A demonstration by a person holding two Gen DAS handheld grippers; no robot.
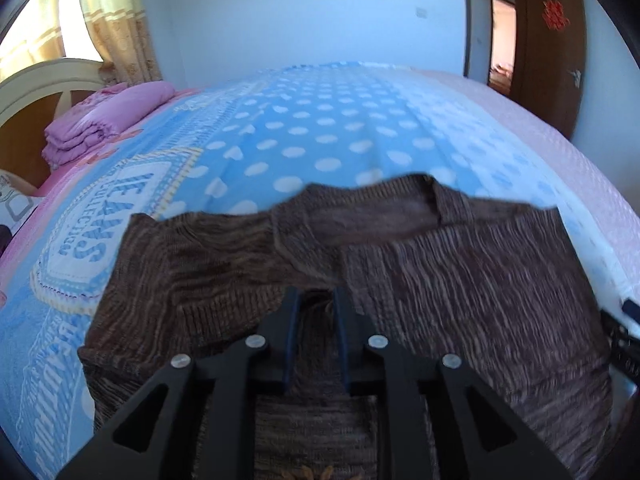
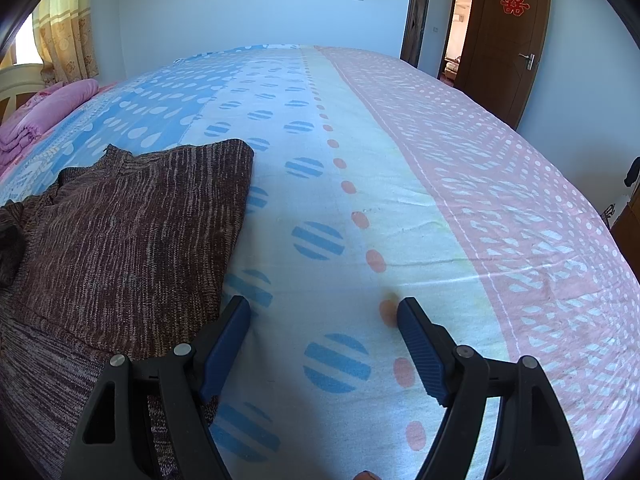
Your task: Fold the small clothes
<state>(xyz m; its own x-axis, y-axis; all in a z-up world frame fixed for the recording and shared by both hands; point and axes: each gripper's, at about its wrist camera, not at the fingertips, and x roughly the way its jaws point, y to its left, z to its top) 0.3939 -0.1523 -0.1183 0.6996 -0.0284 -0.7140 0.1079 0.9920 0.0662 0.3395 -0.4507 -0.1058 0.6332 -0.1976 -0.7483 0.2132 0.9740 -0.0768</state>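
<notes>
On the bed (image 2: 360, 200), over the blue dotted sheet, lies our brown knitted sweater (image 1: 440, 280), partly folded. Our left claw (image 1: 316, 300) hovers above its middle with the jaws a little apart and nothing pinched between them. Our right claw (image 2: 324, 312) stands wide open and empty, just beside the sweater's right edge.

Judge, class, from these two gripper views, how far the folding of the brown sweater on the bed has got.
Done: the brown sweater's right side looks turned in, leaving a straight folded edge on the bedsheet. In hand: the left gripper, jaws narrowly apart, sits over the knit below the neckline; whether it pinches cloth is unclear. The right gripper is open over bare sheet. Left: the far-left part, lying spread, and the final fold.
</notes>
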